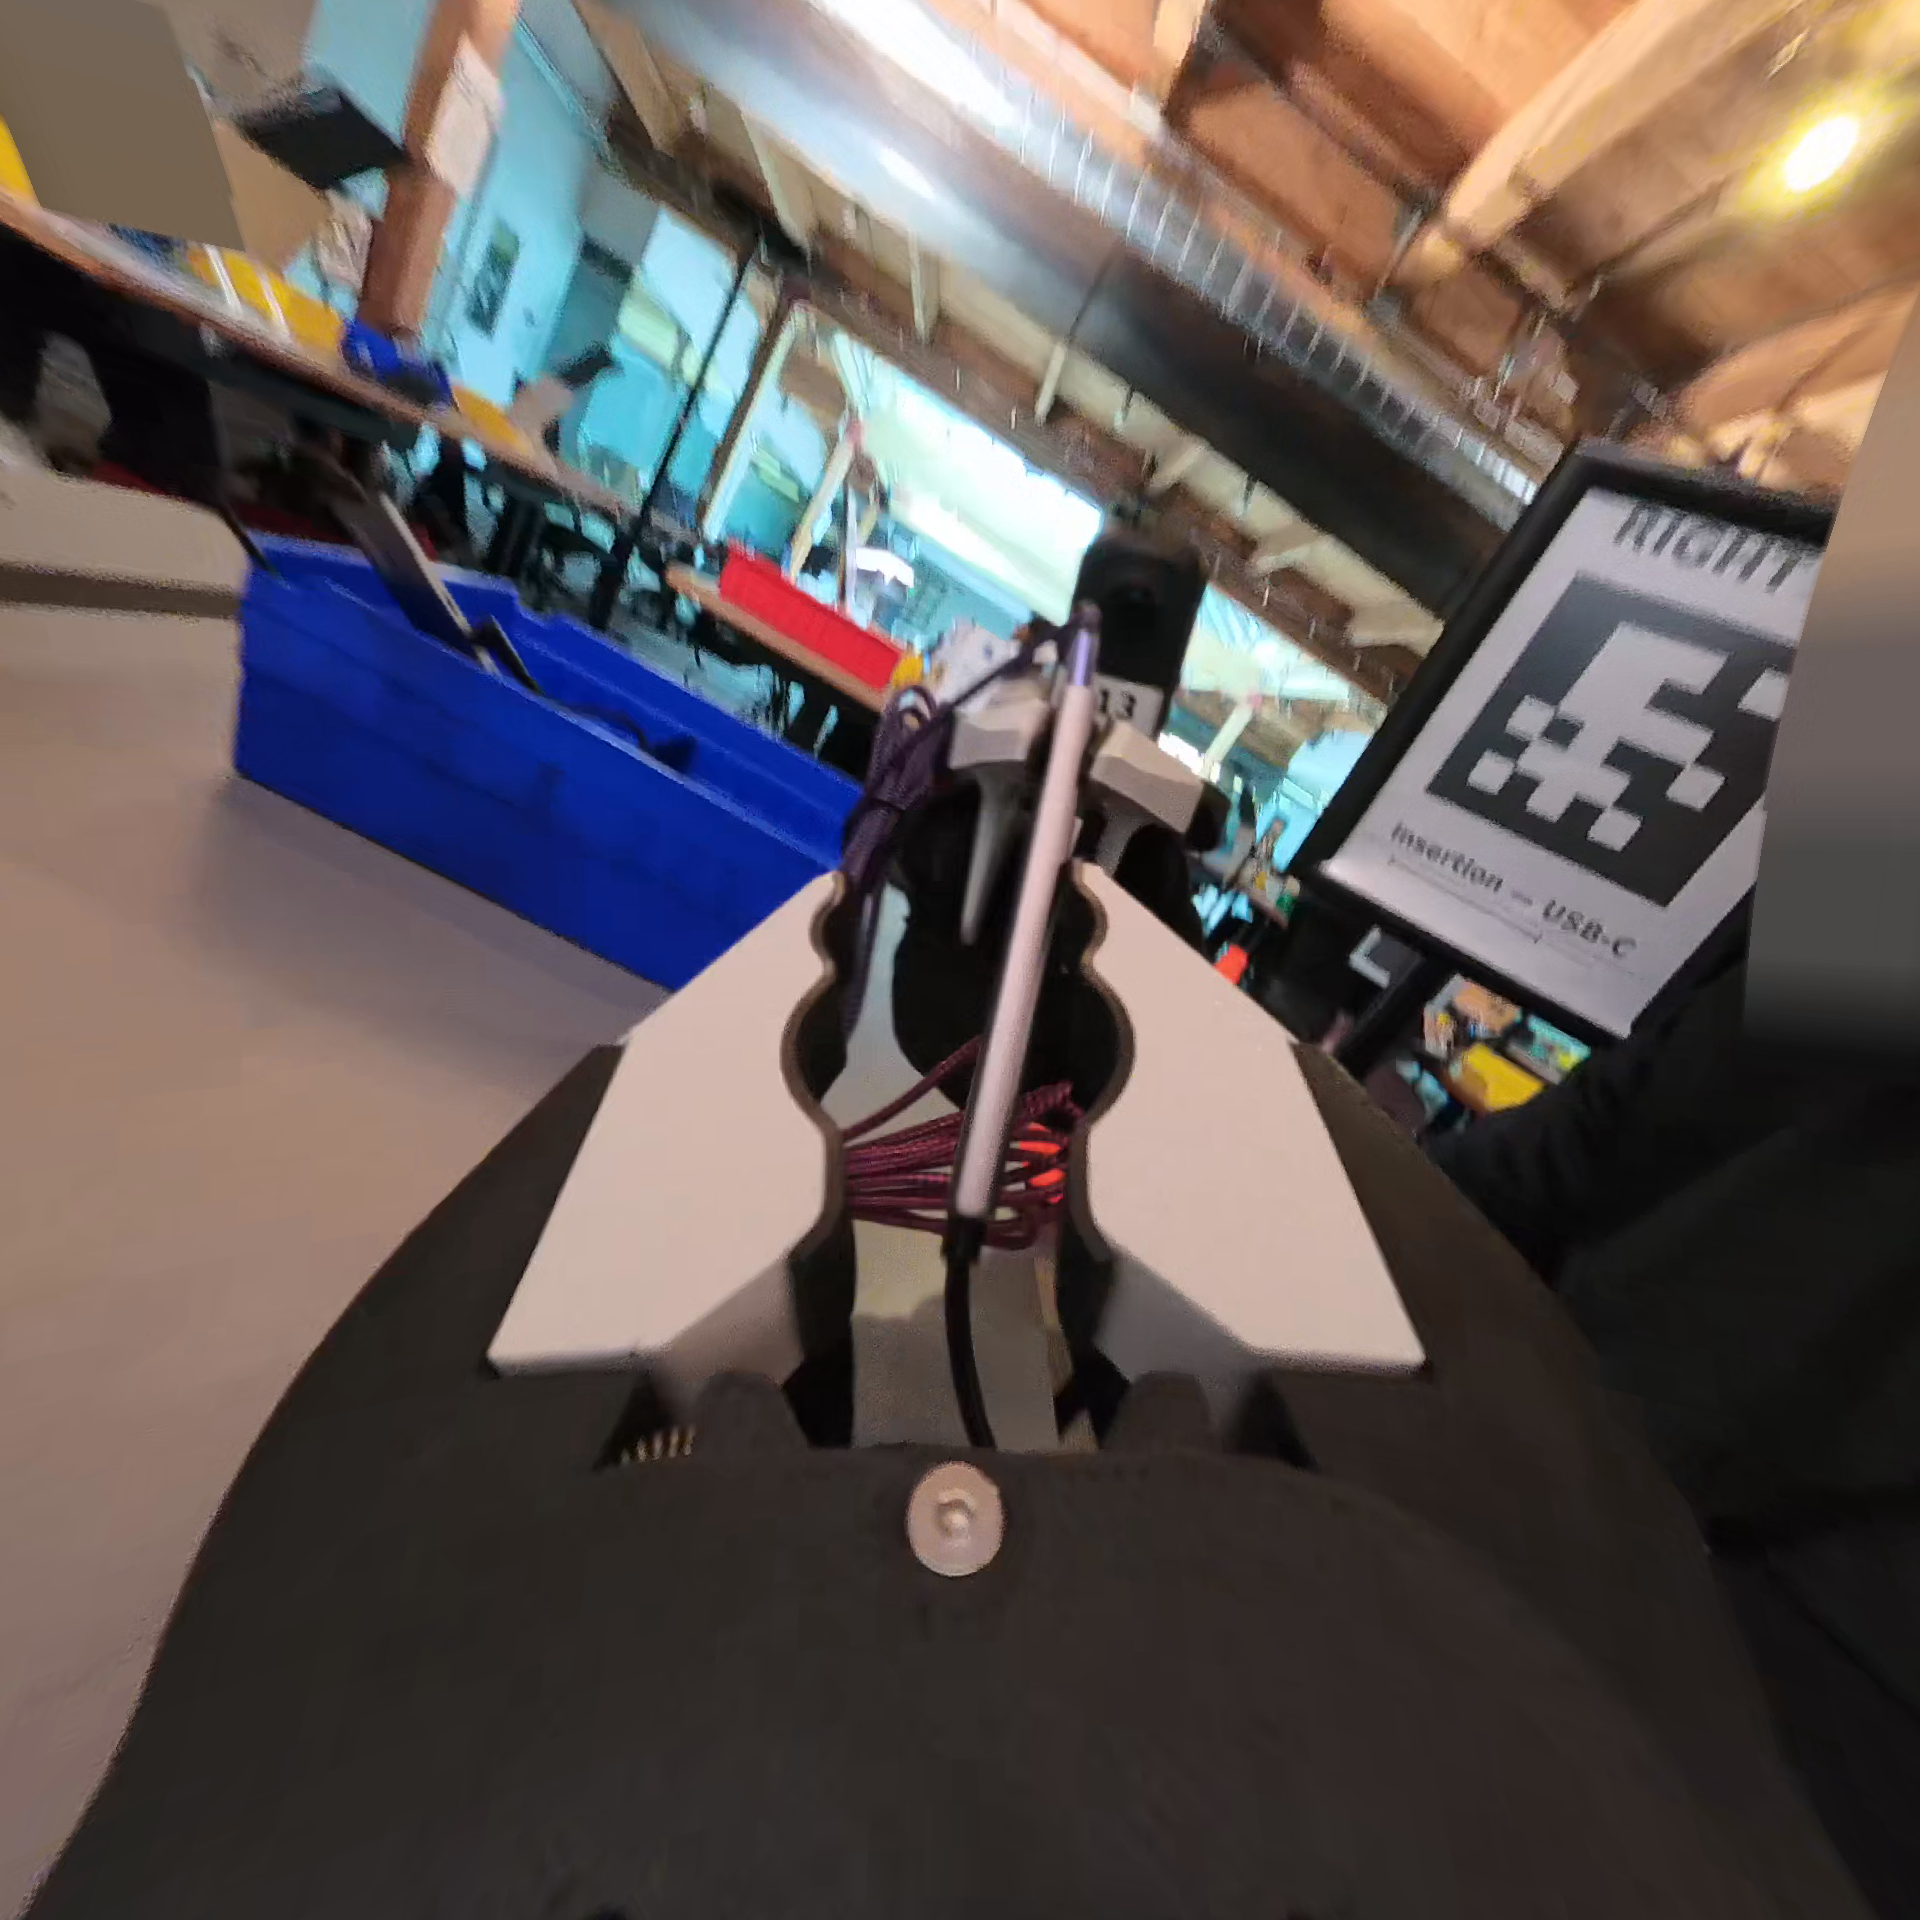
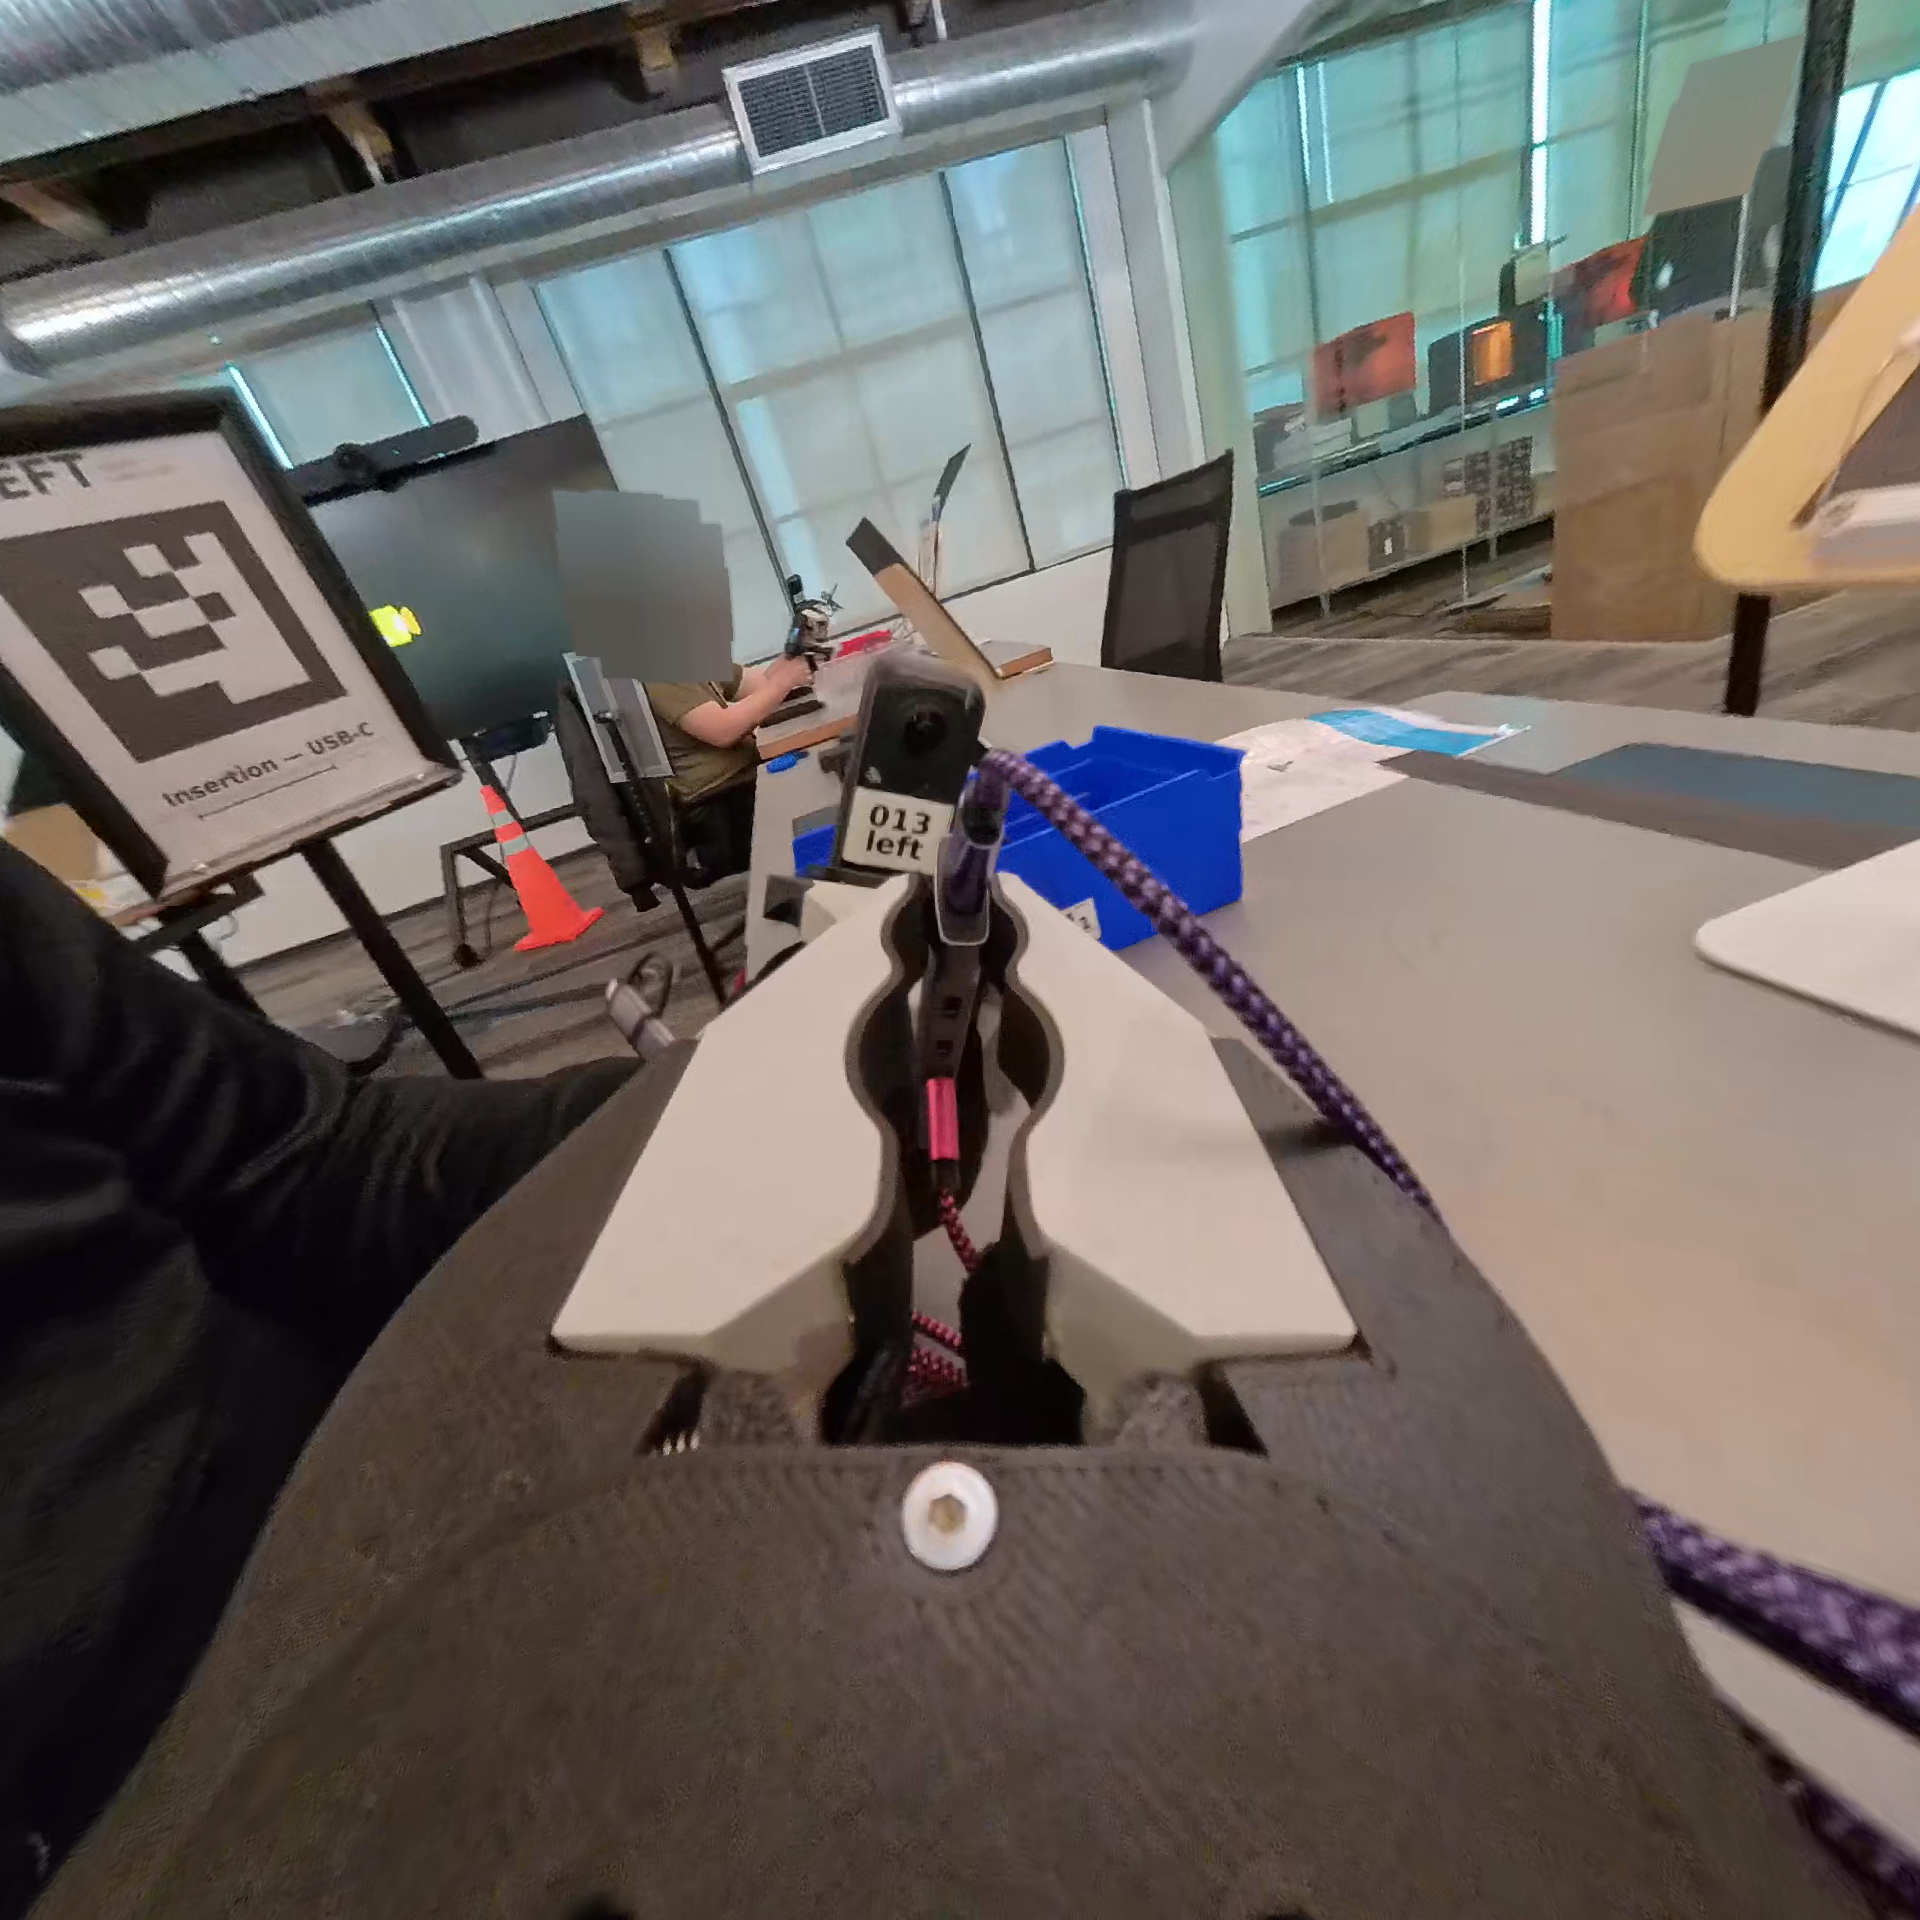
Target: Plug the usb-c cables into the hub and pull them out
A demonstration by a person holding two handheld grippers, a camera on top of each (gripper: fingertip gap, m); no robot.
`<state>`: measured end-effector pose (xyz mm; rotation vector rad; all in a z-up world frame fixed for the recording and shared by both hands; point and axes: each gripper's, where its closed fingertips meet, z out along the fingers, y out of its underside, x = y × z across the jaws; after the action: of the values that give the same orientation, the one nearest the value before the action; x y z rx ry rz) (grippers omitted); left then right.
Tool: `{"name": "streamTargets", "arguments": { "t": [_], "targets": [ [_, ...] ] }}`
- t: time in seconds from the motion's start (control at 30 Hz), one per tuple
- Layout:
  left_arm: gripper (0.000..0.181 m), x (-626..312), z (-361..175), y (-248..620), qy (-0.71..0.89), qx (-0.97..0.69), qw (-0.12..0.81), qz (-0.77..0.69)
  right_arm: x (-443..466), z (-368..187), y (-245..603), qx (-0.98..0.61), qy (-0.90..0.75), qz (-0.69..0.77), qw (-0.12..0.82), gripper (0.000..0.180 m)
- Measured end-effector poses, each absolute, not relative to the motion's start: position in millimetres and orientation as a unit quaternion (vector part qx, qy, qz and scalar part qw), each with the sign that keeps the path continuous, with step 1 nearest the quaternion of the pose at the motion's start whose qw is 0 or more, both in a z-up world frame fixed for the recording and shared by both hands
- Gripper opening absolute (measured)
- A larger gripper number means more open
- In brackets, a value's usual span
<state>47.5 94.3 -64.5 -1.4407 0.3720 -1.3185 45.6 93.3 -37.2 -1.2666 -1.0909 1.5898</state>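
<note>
Workshop benches and a pale grey tabletop (image 1: 208, 1039) fill the left wrist view, where the left gripper (image 1: 961, 935) pinches a slim, rigid silver hub (image 1: 1023, 956) edge-on; coiled maroon braided cable (image 1: 935, 1153) hangs limp at 6 o'clock, blurred. In the right wrist view, the right gripper (image 2: 951, 935) clamps a purple braided usb-c cable's plug (image 2: 961, 883), best held there; its ports are hidden.
</note>
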Motion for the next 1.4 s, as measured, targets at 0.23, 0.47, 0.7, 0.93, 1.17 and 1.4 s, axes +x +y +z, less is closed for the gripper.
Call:
{"name": "streamTargets", "arguments": {
  "t": [0.23,0.47,0.7,0.93,1.17,1.4],
  "targets": [
    [0.027,-40,-64,115,0.024,-0.56,0.636,-0.53,75,24,137,-0.503,-0.459,0.558,0.474,0.006],
    [0.021,-58,-93,118,-0.022,-0.537,0.603,-0.589,125,105,244,-0.535,-0.444,0.415,0.587,0.007],
    [0.02,-51,-96,118,-0.011,-0.541,0.587,-0.602,183,121,355,-0.587,-0.382,0.336,0.63,0.007],
    [0.019,-53,-96,118,-0.014,-0.535,0.585,-0.61,228,90,415,-0.573,-0.282,0.471,0.608,0.007],
    [0.019,-55,-96,119,-0.018,-0.532,0.585,-0.612,259,-9,455,-0.661,-0.197,0.481,0.541,0.008],
    [0.019,-55,-96,120,-0.017,-0.534,0.584,-0.611,306,-23,448,-0.704,-0.177,0.412,0.55,0.007]
  ]
}}
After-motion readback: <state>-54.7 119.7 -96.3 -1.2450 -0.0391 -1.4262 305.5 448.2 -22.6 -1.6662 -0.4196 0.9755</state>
